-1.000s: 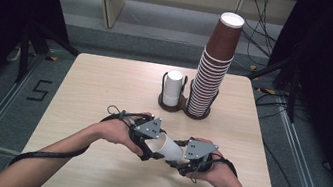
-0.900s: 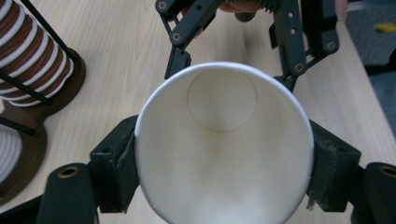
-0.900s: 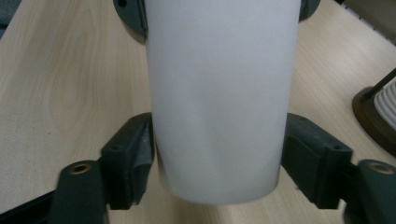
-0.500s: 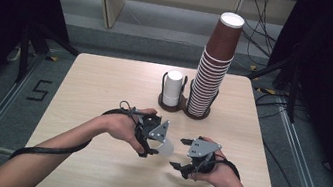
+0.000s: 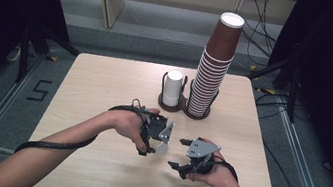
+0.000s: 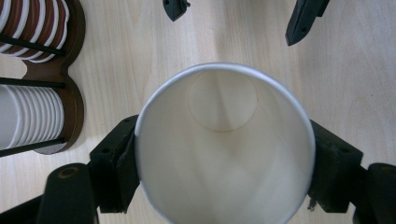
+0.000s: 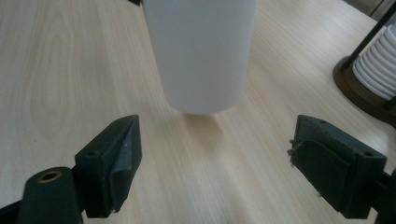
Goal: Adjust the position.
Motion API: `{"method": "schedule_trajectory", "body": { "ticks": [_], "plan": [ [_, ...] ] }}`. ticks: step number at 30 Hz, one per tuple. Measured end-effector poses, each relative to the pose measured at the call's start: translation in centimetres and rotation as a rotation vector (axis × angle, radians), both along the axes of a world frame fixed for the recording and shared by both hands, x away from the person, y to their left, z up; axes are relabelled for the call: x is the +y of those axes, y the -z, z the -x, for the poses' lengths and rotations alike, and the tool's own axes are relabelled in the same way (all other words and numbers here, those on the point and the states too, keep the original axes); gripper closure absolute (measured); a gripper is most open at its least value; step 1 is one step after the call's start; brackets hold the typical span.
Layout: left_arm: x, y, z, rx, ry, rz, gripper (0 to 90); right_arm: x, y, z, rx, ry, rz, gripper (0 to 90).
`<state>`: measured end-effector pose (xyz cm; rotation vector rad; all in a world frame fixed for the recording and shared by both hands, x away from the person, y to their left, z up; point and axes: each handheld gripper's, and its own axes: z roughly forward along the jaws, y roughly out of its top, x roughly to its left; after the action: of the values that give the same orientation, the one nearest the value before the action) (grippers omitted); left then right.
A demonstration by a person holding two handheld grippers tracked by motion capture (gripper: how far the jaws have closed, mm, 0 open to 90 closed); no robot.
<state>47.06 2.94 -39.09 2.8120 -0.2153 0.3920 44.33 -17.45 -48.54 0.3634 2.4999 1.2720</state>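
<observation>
The left claw (image 5: pixel 159 140) is clenched on a white cup (image 6: pixel 224 144), its pads (image 6: pixel 116 163) pressing the rim from both sides, and holds it tipped above the tabletop (image 5: pixel 103 93). The right claw (image 5: pixel 183 163) has just been opening; its jaws stand released, nothing between them, with the cup's base (image 7: pixel 201 56) hanging just ahead of them.

The risk, as I judge it, lies in that thin rim: a tighter squeeze would buckle the paper, a looser one would drop the cup. Beyond stand the holder (image 5: pixel 183 107), its short white stack (image 5: pixel 172 87) and the tall brown stack (image 5: pixel 214 65), which a careless swing could topple.
</observation>
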Motion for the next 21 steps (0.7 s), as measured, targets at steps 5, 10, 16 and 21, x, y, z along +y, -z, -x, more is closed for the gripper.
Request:
{"method": "schedule_trajectory", "body": {
  "ticks": [5, 10, 16, 21],
  "plan": [
    [-0.2, 0.0, 0.0, 0.0, 0.011, -0.023, 23.9, 0.9, -0.3, -0.2, -0.011, -0.005, -0.027, 17.7],
    [-0.4, 0.0, 0.1, 0.006, 0.021, -0.031, 24.0, 1.9, -0.3, -0.5, -0.012, -0.016, -0.06, 19.9],
    [-0.5, 0.0, 0.0, -0.003, 0.041, -0.022, 24.0, 2.9, -0.1, -0.7, -0.005, -0.035, -0.065, 22.4],
    [-0.7, 0.1, 0.2, 0.02, 0.032, -0.022, 24.0, 3.3, 0.0, -0.8, 0.006, -0.044, -0.069, 25.7]
  ]
}}
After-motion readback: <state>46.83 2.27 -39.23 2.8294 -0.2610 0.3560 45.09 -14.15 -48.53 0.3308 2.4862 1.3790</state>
